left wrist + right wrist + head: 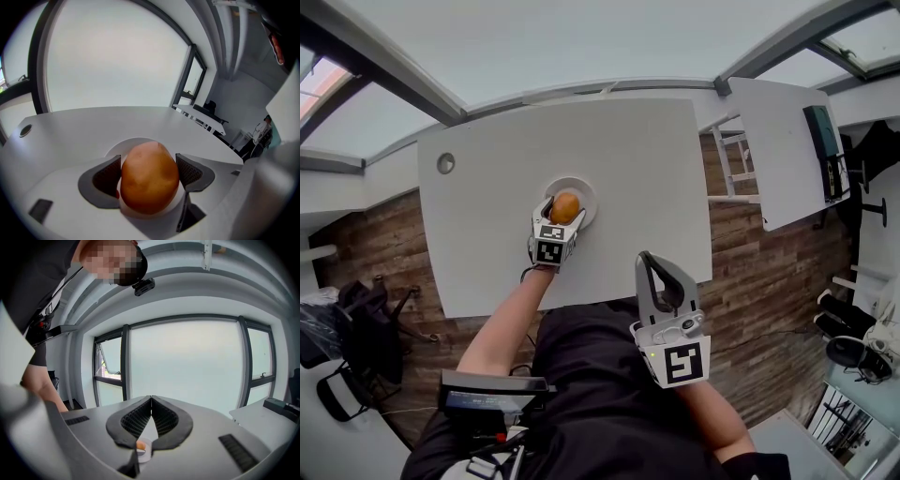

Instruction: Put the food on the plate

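Where the white tabletop (487,234) begins at the left, a round grommet (445,163) sits near its far corner. Dark chairs (356,323) stand on the wooden floor (380,244) beyond the left edge. Wide bare surface lies between that edge and the plate (583,190), which sits around the middle of the tabletop, nearer the person's side.

The left hand-held gripper (555,214) reaches in over the near edge, and its jaws are clenched on the food (565,207), an orange-brown rounded piece. In the left gripper view both pads (110,176) press the sides of the food (150,180), which is over the plate (126,143). Whether it rests on the plate cannot be told.

Further right, clear tabletop runs from the plate to the far and right edges. The right hand-held gripper (647,261) hovers over the near edge, well apart from the plate. Its jaws are pressed together with nothing between them, as the right gripper view shows (151,399).

Beyond the right edge lies a strip of floor with a white frame (731,155) in it. Past that is a second white table (778,159) carrying a dark device (821,131).
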### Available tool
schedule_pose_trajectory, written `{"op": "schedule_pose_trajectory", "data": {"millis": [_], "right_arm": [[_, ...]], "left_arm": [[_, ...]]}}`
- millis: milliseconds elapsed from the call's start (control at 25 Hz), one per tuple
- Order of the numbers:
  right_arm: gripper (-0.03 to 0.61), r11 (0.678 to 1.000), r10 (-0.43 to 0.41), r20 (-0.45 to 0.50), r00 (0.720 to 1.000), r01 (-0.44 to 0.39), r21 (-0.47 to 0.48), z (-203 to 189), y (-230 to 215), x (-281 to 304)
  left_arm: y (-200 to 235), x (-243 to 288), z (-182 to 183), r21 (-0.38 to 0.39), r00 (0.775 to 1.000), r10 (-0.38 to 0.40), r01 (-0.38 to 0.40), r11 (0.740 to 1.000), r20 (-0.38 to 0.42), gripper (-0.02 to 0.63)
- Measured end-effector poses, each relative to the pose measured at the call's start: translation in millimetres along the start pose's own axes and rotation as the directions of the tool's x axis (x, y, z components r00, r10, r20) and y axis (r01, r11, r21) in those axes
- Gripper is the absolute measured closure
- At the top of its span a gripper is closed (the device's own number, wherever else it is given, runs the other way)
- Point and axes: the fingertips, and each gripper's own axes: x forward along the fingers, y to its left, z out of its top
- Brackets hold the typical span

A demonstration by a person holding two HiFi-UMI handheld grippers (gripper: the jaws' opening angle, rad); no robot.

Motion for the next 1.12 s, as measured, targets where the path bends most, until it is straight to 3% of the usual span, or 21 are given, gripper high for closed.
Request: {"op": "schedule_pose_trajectory", "data": {"millis": [240, 440, 840, 1120], "right_arm": [[0.571, 1.0, 0.0, -0.018, 1.0, 0.0, 0.007, -2.6, -0.5, -2.9], [0.571, 1.0, -0.008, -0.018, 1.0, 0.008, 0.007, -1.7, -2.0, -6.0], [0.571, 1.0, -0.015, -0.009, 1.0, 0.015, 0.026, -1.1, -6.6, -10.3], [0.571, 1.0, 0.012, 0.0, 1.0, -0.012, 0.014, 0.6, -2.3, -11.3]], "left_arm": [[-9.1, -0.5, 8.8, -0.019, 1.0, -0.029, 0.029, 0.999, -0.002, 0.263], [-0.5, 4.6, 12.3, 0.001, 1.0, 0.012, -0.012, 1.0, 0.027, 0.263], [-5.6, 1.6, 19.6, -0.005, 0.998, 0.012, -0.011, 1.0, 0.066, 0.262], [-9.4, -6.9, 14.8, -0.004, 0.999, 0.009, -0.009, 1.0, 0.037, 0.262]]}}
